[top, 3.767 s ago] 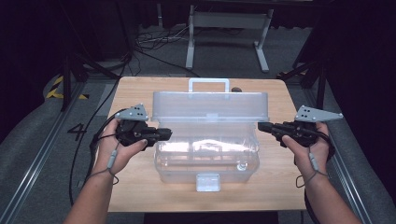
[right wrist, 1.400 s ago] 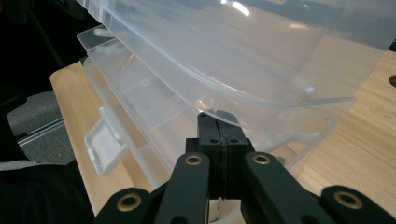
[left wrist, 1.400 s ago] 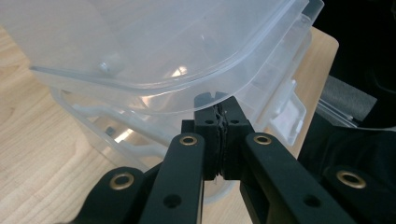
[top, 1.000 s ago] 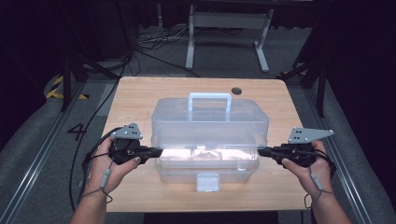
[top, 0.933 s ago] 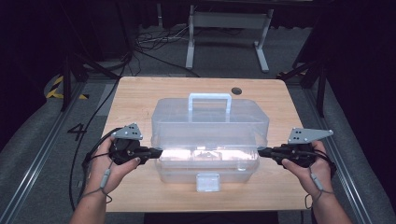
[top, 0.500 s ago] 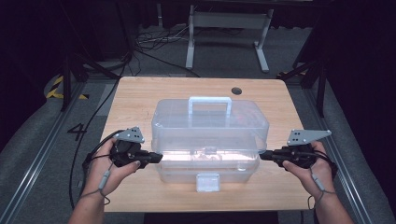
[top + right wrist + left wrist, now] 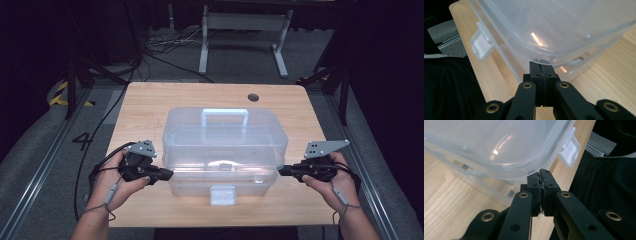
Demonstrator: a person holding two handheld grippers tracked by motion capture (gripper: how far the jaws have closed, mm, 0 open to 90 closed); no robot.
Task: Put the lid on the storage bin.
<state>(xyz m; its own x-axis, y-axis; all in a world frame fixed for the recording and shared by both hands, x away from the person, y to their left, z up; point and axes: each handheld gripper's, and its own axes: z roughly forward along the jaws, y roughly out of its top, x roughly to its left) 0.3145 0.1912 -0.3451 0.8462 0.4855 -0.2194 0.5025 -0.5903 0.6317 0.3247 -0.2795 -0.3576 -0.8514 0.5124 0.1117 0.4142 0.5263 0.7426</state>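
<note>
Both tools were seen with jaws pressed together and nothing between them: left tool (image 7: 167, 174) and right tool (image 7: 282, 171), each tip set against an end of the clear storage box (image 7: 225, 145), just under the lid's rim (image 7: 524, 168). The box lay between the tools on the table (image 7: 150, 105), lid down, front latch (image 7: 222, 195) toward the person. For a clean seating, equal downward pressure at both ends was judged advisable, then the latch checked.
</note>
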